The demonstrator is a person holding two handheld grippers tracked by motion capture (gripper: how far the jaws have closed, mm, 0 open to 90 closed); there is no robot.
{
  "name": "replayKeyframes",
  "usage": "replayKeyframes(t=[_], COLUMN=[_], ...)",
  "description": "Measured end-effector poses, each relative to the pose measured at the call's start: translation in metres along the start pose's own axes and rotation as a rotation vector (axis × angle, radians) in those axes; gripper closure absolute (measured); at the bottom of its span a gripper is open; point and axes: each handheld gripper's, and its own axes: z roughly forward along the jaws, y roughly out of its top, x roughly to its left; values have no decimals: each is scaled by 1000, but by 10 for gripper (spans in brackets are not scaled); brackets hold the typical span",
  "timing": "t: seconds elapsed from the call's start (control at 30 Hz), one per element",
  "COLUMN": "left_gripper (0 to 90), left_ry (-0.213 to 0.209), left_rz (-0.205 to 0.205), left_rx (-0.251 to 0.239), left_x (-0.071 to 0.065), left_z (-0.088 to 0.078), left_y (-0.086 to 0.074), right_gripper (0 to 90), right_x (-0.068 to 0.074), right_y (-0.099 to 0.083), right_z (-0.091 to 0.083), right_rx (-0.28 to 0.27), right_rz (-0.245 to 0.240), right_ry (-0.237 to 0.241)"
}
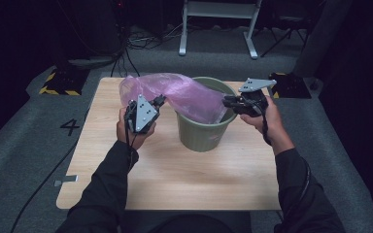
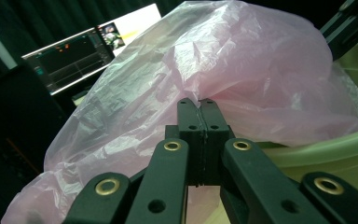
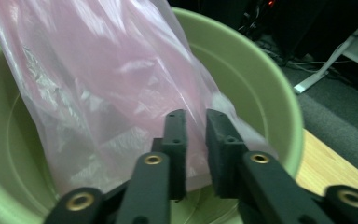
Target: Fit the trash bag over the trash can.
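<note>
While the left claw (image 1: 159,100), raised level left of the green bin (image 1: 204,131), pinches the pink bag (image 1: 184,94) draped into it, the right claw (image 1: 227,103), at the bin's right rim, stands slightly parted around the film.

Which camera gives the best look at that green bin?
The high view: the whole green bin stands on the table, the pink bag draped into it. The right gripper view shows its inside and rim; the left gripper view, a rim sliver.
</note>
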Motion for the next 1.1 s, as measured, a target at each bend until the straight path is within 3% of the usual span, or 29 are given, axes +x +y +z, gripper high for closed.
replayKeyframes(t=[0.1,0.13,0.17,0.23,0.4,0.63,0.73,0.77,0.8,0.83,0.87,0.9,0.93,0.97,1.0,1.1], left_gripper=[895,895,895,895,895,895,895,895,895,894,887,866,830,821,820,767], left_ry=[-24,-29,-34,-35,-43,-79,-98,-104,-110,-114,-122,-122,-131,-131,-142,-153], left_rz=[21,30,35,41,87,90,94,92,90,88,82,82,66,66,61,44], left_rx=[2,0,0,1,27,40,43,43,41,40,33,33,22,22,14,12], left_x=[-9,-12,-14,-18,-27,-33,-35,-36,-37,-37,-38,-38,-37,-37,-37,-36], left_z=[6,7,9,11,17,22,23,23,23,23,22,22,20,20,18,11], left_y=[5,7,9,11,15,15,15,15,14,14,14,14,13,13,12,9], right_gripper=[804,703,703,574,278,248,279,407,407,476,634,634,769,769,857,899], right_x=[2,2,2,3,10,25,32,35,35,36,37,37,38,38,37,35], right_y=[-2,-4,-4,-5,-6,9,15,17,17,17,17,17,15,15,11,7], right_z=[-1,-3,-3,-6,-25,-26,-20,-14,-14,-11,-6,-6,-3,-3,-1,0], right_rx=[-1,-13,-13,-39,-155,-196,-187,-161,-161,-154,-147,-147,-136,-136,-134,-139], right_rz=[-1,0,0,-7,-64,-108,-127,-131,-131,-132,-133,-133,-136,-136,-128,-116], right_ry=[23,25,25,18,44,61,69,56,56,56,75,75,72,72,75,87])
